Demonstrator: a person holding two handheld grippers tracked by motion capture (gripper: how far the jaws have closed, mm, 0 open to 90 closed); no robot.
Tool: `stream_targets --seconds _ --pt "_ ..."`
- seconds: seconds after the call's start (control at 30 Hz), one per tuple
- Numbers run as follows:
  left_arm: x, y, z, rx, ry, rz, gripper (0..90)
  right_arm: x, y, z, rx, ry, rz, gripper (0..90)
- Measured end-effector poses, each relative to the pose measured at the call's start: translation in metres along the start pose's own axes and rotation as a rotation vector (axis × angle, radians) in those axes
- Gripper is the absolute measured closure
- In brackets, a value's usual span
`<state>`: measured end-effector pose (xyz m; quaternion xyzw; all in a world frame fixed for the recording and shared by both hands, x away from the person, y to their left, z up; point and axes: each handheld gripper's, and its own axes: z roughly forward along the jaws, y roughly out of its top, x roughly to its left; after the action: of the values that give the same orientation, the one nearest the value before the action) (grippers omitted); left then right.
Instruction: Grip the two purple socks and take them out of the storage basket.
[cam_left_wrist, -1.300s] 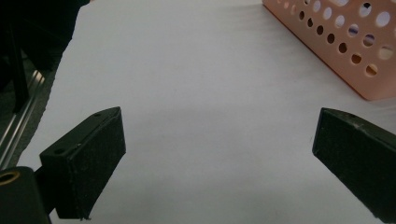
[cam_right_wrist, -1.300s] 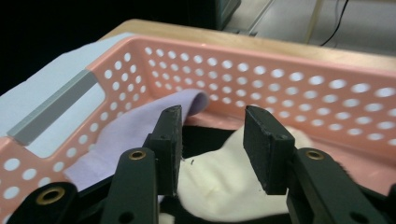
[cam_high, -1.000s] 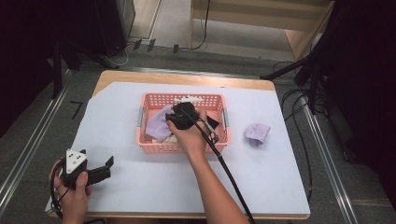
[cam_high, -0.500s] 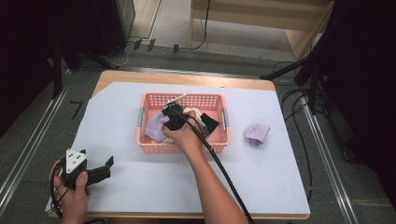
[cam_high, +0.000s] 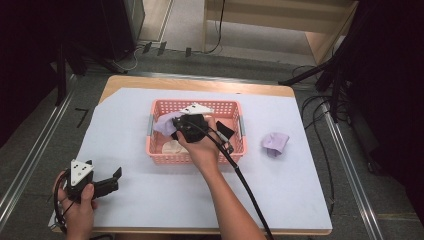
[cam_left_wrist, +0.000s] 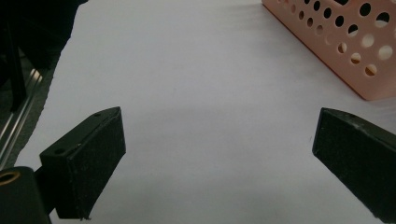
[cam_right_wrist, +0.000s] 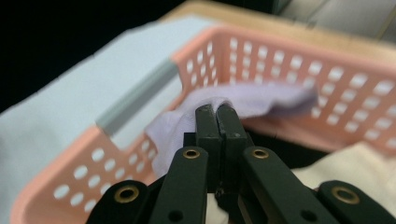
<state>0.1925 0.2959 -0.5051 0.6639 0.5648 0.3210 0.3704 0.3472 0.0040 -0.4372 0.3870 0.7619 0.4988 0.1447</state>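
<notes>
A pink perforated basket (cam_high: 239, 150) sits mid-table on the white sheet. My right gripper (cam_high: 173, 126) is inside it near its left end, shut on a lilac cloth (cam_high: 162, 125). In the right gripper view the jaws pinch the lilac cloth (cam_right_wrist: 243, 100) above the basket's pink wall (cam_right_wrist: 140, 149). Cream fabric (cam_high: 172, 147) and a black piece (cam_high: 225, 130) lie in the basket. My left gripper (cam_high: 118, 179) rests at the table's front left, open with nothing between its jaws; its view shows bare sheet and the basket corner (cam_left_wrist: 345, 46).
A second lilac cloth (cam_high: 275, 142) lies crumpled on the sheet right of the basket. The right gripper's cable (cam_high: 245, 185) trails across the sheet toward the front edge. Metal rails (cam_high: 30, 155) run along the floor on both sides of the table.
My right gripper has moved leftward inside the basket, carrying the lilac cloth toward the left end. The left gripper has stayed where it was.
</notes>
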Motion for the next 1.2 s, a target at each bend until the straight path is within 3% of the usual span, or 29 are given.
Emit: stream_targets --seconds 0.03,0.07,0.2,0.47,0.73,1.2 --pt "0.000 0.000 0.000 0.000 0.000 0.001 3.3 0.000 0.000 0.000 0.000 0.000 0.000 90.0" --pt "0.000 0.000 0.000 0.003 -0.001 0.003 3.3 0.002 0.002 -0.006 -0.053 -0.011 -0.029 90.0" --pt "0.000 0.000 0.000 0.001 -0.001 0.003 3.3 0.005 0.007 -0.017 -0.148 -0.030 -0.082 90.0" --pt "0.000 0.000 0.000 0.000 -0.002 0.004 3.3 0.006 0.015 -0.034 -0.267 -0.093 -0.147 90.0" --pt "0.000 0.000 0.000 -0.002 0.003 0.005 3.3 -0.005 0.020 -0.051 -0.338 -0.155 -0.178 90.0" --pt "-0.001 0.000 0.000 -0.001 0.003 0.007 3.3 -0.036 0.025 -0.092 -0.382 -0.249 -0.153 90.0"
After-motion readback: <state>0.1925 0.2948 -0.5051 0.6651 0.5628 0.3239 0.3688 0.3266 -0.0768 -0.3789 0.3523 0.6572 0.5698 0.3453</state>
